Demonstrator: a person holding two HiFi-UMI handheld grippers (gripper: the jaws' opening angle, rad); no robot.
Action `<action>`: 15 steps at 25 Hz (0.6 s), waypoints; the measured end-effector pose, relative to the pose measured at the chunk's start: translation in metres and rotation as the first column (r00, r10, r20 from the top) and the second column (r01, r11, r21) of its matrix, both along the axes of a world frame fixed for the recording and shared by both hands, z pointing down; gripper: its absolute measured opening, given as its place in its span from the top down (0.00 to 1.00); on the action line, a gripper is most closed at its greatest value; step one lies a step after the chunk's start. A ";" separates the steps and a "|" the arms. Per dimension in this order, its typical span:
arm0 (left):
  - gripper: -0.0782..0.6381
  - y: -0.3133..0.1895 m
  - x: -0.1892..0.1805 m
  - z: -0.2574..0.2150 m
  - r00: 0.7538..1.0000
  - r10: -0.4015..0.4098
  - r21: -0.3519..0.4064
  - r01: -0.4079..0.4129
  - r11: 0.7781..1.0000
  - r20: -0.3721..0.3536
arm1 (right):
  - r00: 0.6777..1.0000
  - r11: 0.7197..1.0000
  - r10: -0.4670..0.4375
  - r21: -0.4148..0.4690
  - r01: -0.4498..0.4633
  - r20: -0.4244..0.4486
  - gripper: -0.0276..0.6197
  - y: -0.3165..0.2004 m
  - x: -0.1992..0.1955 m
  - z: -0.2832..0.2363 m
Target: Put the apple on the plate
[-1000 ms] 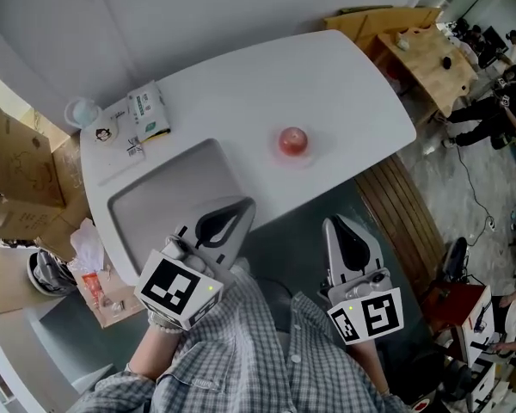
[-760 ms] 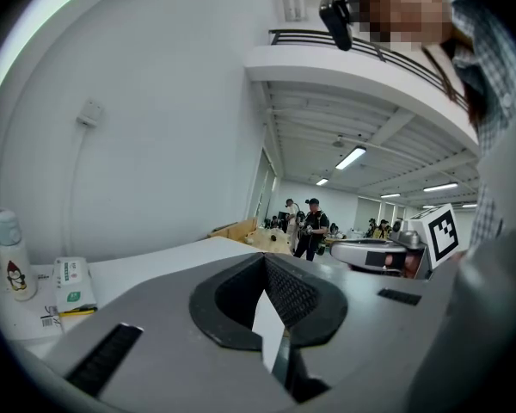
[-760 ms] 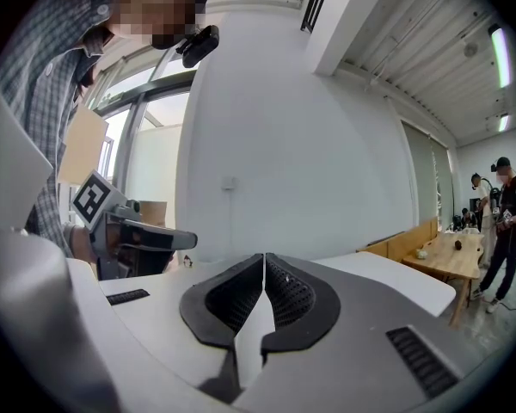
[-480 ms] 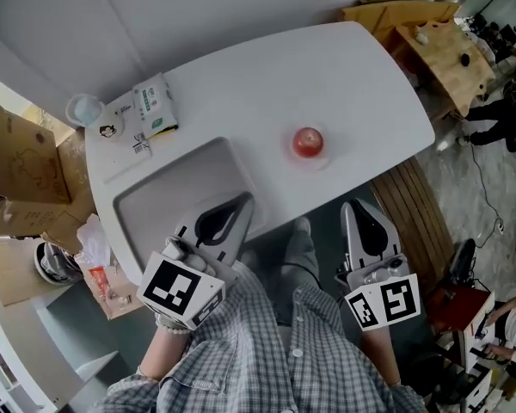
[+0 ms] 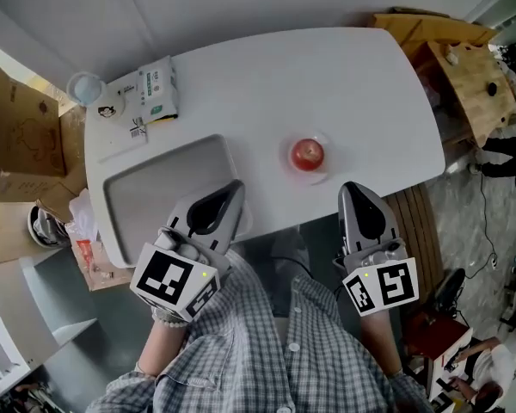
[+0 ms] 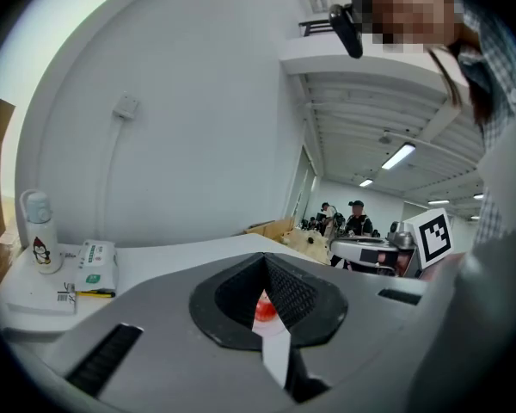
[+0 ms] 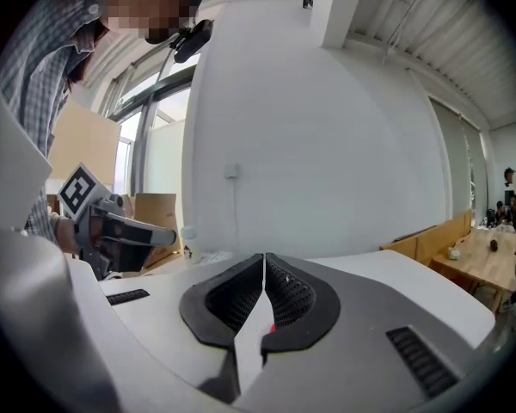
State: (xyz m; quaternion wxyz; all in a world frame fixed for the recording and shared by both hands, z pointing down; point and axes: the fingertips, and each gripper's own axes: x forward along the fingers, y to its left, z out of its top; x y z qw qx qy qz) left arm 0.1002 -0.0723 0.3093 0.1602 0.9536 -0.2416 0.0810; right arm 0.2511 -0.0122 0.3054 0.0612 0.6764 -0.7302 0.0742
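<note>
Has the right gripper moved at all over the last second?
Yes. Judged against the apple and the near edge of the table, the right gripper has come forward. Its tip now about reaches that edge, nearer the apple than before.

White table (image 5: 267, 67), grey tray (image 5: 146, 196) on its left, clear plate (image 5: 294, 167) near front edge, wipes packet (image 5: 156, 89) and small bottle (image 5: 84, 87) far left
</note>
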 end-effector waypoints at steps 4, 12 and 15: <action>0.88 -0.010 0.015 0.007 0.997 -0.071 -0.033 0.071 0.997 0.013 | 0.997 0.996 -0.073 -0.042 0.074 0.009 0.92 -0.018 0.017 0.009; 0.88 -0.023 0.034 0.042 0.980 -0.191 -0.162 0.198 0.967 0.061 | 0.985 0.974 -0.175 -0.142 0.173 0.004 0.92 -0.052 0.050 0.039; 0.88 -0.026 0.038 0.061 0.969 -0.231 -0.216 0.244 0.945 0.086 | 0.974 0.956 -0.224 -0.191 0.222 0.008 0.92 -0.062 0.057 0.057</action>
